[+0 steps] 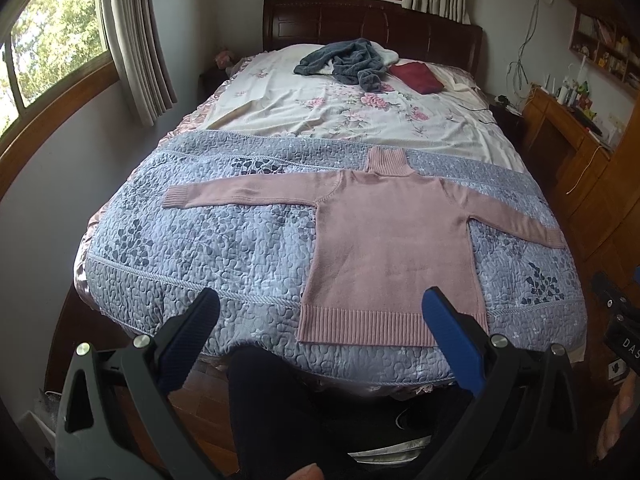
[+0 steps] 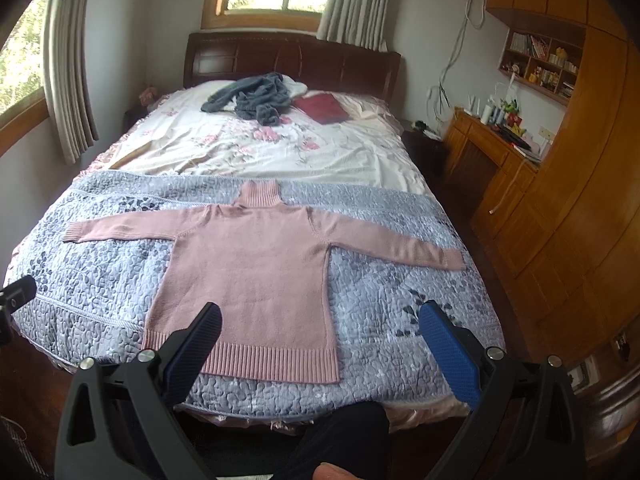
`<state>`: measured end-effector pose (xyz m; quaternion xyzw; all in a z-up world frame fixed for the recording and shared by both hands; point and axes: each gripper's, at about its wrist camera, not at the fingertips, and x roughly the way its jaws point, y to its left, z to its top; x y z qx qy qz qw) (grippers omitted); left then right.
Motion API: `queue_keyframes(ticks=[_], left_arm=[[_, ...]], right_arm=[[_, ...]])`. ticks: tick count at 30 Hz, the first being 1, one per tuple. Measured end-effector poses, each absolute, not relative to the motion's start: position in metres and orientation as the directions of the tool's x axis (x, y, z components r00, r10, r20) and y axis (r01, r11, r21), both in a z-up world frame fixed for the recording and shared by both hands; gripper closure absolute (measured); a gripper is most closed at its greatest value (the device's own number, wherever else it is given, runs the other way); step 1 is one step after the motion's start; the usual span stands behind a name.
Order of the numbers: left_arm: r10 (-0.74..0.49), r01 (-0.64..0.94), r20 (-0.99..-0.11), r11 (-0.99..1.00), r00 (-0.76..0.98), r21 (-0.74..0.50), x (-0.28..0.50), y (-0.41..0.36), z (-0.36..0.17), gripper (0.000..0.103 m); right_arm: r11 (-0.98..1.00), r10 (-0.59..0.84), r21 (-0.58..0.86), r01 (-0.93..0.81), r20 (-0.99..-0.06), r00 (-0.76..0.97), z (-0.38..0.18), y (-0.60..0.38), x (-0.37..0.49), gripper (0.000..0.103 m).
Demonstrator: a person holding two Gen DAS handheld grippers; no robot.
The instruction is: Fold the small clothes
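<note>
A: Sweater's position?

B: Pink turtleneck sweater flat on the blue quilted bedspread at the foot of the bed, sleeves out to both sides, collar toward the headboard, ribbed hem at the near edge.

A: Tongs?

B: Left tongs spread wide, empty, held off the bed's near edge. Right tongs likewise wide, holding nothing, above the hem.

A: Anything else on the bed?

B: Grey garment bunched on the floral sheet near the headboard; dark red folded item just beside it.
</note>
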<state>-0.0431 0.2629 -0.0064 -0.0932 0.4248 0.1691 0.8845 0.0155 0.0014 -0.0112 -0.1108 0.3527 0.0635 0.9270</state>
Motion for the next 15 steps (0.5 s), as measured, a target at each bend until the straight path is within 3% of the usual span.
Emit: queue_keyframes(ticks=[3, 6, 10, 15], left_arm=[[0.181, -0.370, -0.750, 0.925, 0.636, -0.091, -0.038, 0.273, -0.017, 0.003], [0.090, -0.342, -0.729, 0.917, 0.678, -0.205, -0.028, 0.285, -0.026, 0.003], [0.156, -0.348, -0.739, 0.931, 0.656, -0.112, -0.002, 0.280, -0.036, 0.003], [0.139, -0.308, -0.746, 0.947, 0.651, -0.093, 0.026, 0.277, -0.049, 0.003]], right_arm=[[0.937, 0.207, -0.086, -0.338, -0.645, 0.736, -0.021, -0.003, 0.024, 0.004], [0.950, 0.190, -0.056, -0.306, -0.672, 0.716, -0.039, -0.011, 0.049, 0.004], [0.966, 0.168, -0.021, -0.258, -0.708, 0.686, -0.066, -0.037, 0.091, 0.004], [0.987, 0.152, 0.088, -0.136, -0.791, 0.593, -0.111, -0.095, 0.155, 0.019]])
